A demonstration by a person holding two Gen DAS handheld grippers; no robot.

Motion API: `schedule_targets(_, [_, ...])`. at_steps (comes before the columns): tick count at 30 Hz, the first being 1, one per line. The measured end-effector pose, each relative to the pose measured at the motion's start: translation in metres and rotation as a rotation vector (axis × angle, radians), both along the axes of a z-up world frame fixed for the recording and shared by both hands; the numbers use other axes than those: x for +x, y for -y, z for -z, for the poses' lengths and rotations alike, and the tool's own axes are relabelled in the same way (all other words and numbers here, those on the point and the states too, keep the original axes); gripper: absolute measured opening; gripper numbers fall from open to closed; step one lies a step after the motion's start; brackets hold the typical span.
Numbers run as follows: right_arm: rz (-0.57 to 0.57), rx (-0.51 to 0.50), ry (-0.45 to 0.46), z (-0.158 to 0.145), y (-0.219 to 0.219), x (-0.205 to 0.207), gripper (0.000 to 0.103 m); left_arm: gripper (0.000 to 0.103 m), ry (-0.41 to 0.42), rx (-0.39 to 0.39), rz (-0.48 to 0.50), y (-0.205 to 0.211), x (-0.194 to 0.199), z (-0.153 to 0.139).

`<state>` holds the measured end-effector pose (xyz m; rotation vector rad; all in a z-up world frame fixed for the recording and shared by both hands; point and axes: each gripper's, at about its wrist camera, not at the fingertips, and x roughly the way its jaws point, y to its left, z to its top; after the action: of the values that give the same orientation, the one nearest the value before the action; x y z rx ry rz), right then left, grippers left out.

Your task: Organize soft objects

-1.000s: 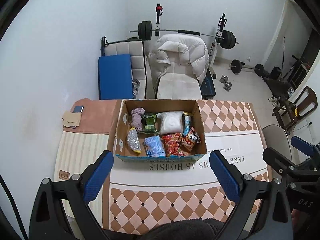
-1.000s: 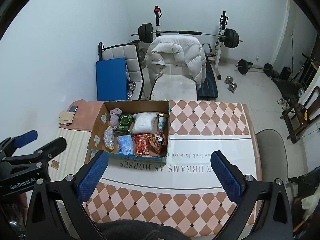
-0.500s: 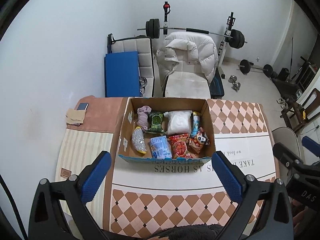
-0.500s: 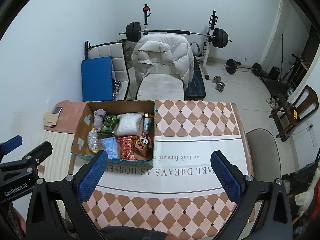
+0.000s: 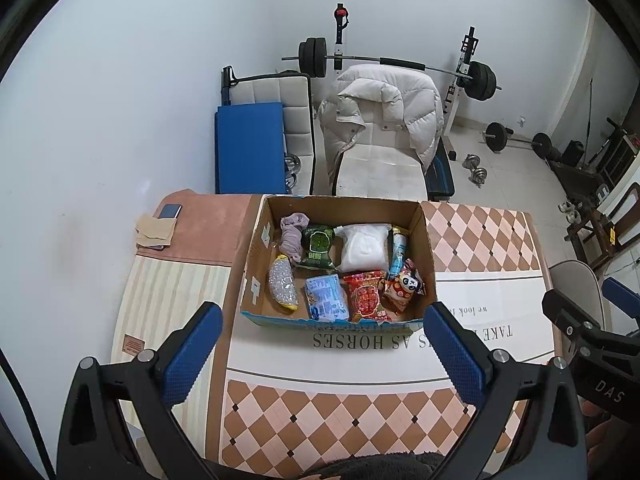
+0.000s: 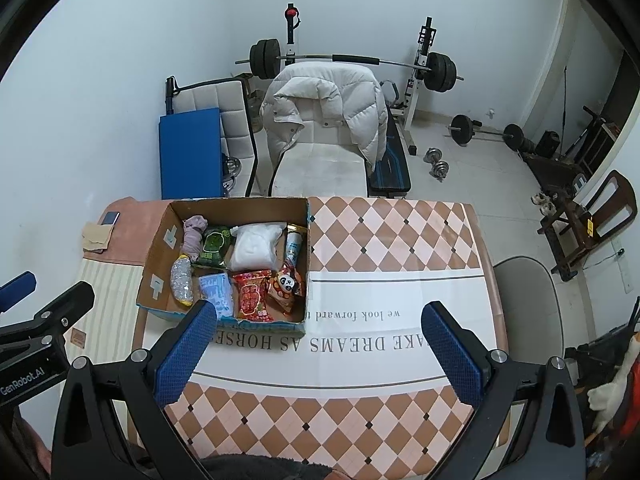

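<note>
Left wrist view: the left claw (image 5: 320, 344) is hanging released and empty above the surface (image 5: 344, 412). All soft packets and the cloth (image 5: 294, 234) are lying inside the cardboard box (image 5: 256, 280).

Right wrist view: the right claw (image 6: 320, 344) is likewise gaping, holding nothing. This arrangement is fitting either items gathered, or items awaiting unpacking.

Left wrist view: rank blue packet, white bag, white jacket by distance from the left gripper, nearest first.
From the left gripper:
1. blue packet, front row of the cardboard box.
2. white bag, back row of the box.
3. white jacket, on the chair beyond the table.
</note>
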<state>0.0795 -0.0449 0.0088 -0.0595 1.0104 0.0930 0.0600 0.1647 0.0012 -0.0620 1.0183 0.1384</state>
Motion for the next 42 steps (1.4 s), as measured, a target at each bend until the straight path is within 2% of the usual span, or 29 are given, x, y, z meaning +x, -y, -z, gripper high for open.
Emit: schedule_targets(42, [-0.004,-0.001,0.014,-0.011,-0.002,-0.001,0.103,0.103,0.017,-0.001,0.001,-0.004,0.0,-0.009])
